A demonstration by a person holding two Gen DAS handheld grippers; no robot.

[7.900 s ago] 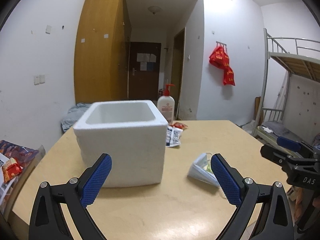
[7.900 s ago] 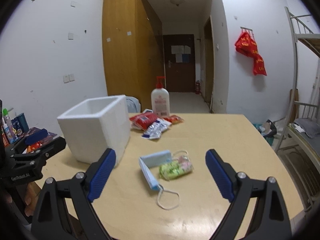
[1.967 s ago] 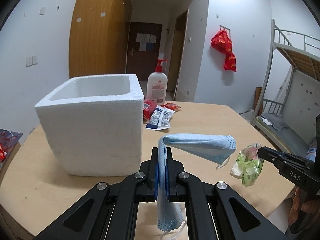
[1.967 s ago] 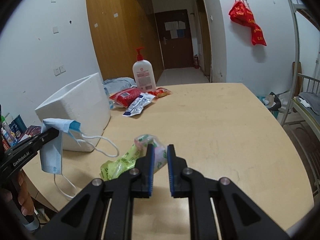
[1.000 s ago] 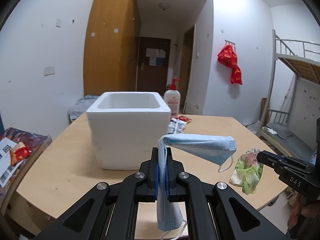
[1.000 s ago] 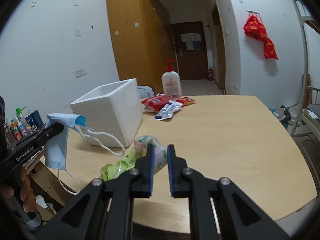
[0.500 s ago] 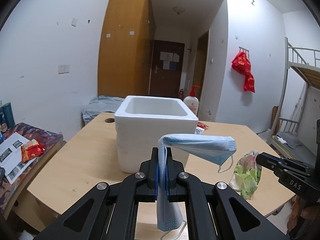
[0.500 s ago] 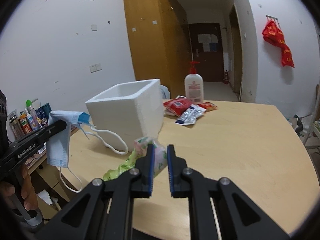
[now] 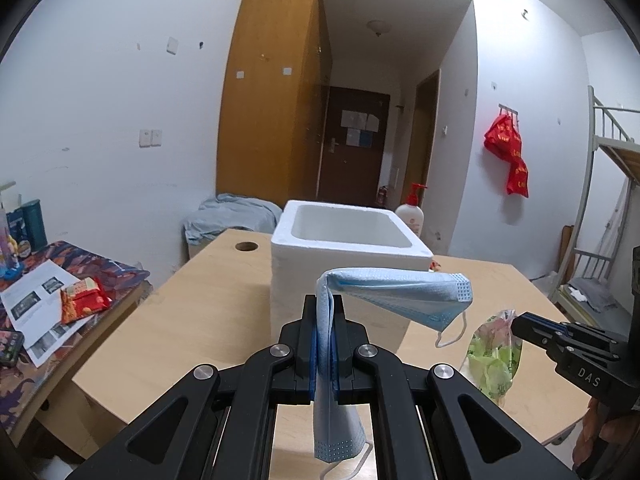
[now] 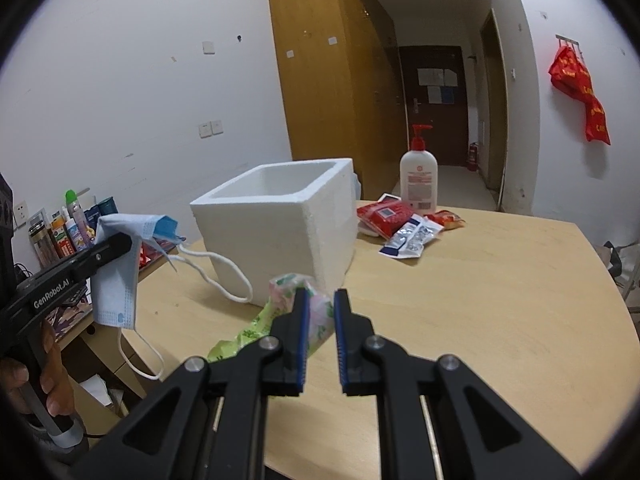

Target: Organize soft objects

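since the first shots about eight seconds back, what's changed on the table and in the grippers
Both grippers were open and empty; the mask and green packet lay on the table. Now the left gripper is shut on the mask and the right gripper on the green packet, both lifted clear of the table and held near the foam box. The box, pump bottle and snack packets stayed put.

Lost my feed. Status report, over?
Left gripper shut on blue mask. Right gripper shut on green packet. Foam box ahead, open, nothing blocking.
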